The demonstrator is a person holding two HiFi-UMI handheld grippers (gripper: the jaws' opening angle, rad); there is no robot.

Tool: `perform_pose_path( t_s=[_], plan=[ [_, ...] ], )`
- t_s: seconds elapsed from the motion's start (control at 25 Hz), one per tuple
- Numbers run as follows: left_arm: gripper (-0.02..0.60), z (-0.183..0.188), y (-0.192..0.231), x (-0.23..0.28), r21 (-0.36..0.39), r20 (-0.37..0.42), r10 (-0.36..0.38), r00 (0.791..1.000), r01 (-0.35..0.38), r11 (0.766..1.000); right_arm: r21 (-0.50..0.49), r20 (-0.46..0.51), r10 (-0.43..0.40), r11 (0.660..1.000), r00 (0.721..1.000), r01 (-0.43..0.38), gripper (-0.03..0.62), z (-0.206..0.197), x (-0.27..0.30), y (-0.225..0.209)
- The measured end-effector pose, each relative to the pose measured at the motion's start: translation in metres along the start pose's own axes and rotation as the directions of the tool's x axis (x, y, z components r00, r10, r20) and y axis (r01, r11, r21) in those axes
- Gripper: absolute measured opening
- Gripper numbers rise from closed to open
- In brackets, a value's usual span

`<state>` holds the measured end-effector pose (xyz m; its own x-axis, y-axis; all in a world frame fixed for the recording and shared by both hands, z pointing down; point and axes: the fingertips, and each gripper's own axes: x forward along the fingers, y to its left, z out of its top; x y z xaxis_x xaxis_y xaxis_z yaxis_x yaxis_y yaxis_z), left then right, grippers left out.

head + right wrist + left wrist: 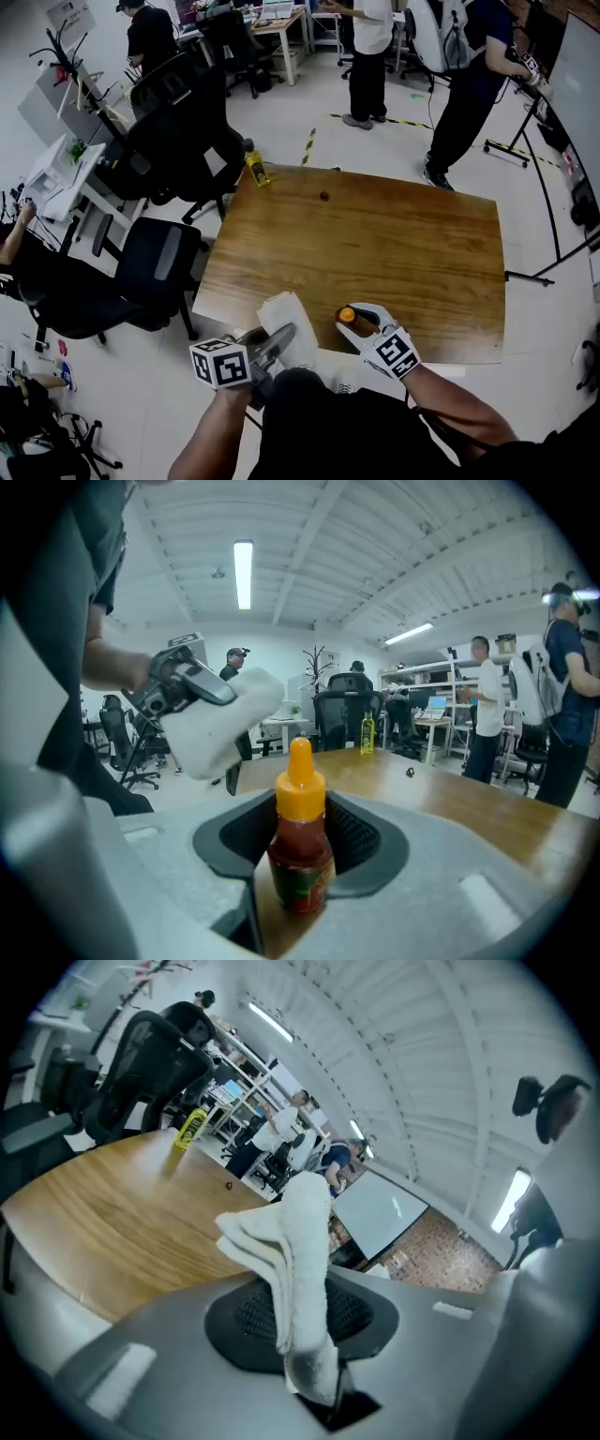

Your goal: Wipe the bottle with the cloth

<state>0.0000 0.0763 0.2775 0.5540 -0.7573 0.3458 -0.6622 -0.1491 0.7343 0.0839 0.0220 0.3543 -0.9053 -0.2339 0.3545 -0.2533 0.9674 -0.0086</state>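
Observation:
A small bottle of red sauce with an orange cap stands upright between my right gripper's jaws, which are shut on it. In the head view the bottle is at the table's near edge, in my right gripper. My left gripper is shut on a folded white cloth, just left of the bottle and apart from it. The cloth sticks up out of the left gripper's jaws. In the right gripper view the cloth hangs up and to the left of the cap.
The wooden table stretches ahead, with a yellow bottle at its far left corner and a small dark object near it. Black office chairs stand to the left. Several people stand beyond the table.

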Motion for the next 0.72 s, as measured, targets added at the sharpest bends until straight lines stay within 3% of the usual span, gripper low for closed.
perform_pose_path(
  t_s=[0.2,0.32,0.4,0.56,0.64,0.72],
  plan=[
    [0.100,-0.017,-0.002,-0.058,-0.141,0.090,0.003,0.996,0.010,0.990,-0.033,-0.043,0.001,0.999,0.999,-0.002,0.144,-0.004,0.003,0.001],
    [0.100,-0.019,0.006,-0.078,-0.128,0.092,0.001,0.996,0.011,0.992,-0.065,-0.085,0.022,0.997,0.996,-0.028,0.276,0.000,0.002,0.001],
    [0.100,-0.017,0.008,-0.088,-0.125,0.086,-0.030,0.996,0.040,0.991,-0.075,-0.093,0.020,0.997,0.995,-0.028,0.301,0.006,-0.006,0.006],
    [0.100,-0.009,0.005,-0.102,-0.019,0.039,-0.074,0.997,0.075,0.997,-0.024,-0.126,-0.070,0.997,0.990,0.068,0.301,0.002,-0.044,0.022],
    [0.100,-0.009,-0.002,-0.115,0.079,0.017,-0.075,0.997,0.074,0.994,0.095,-0.115,-0.156,0.981,0.981,0.168,0.301,-0.002,-0.073,0.032],
    [0.100,-0.013,-0.009,-0.131,0.178,0.000,-0.081,0.997,0.080,0.981,0.265,-0.086,-0.244,0.929,0.966,0.258,0.296,-0.002,-0.100,0.047]
  ],
)
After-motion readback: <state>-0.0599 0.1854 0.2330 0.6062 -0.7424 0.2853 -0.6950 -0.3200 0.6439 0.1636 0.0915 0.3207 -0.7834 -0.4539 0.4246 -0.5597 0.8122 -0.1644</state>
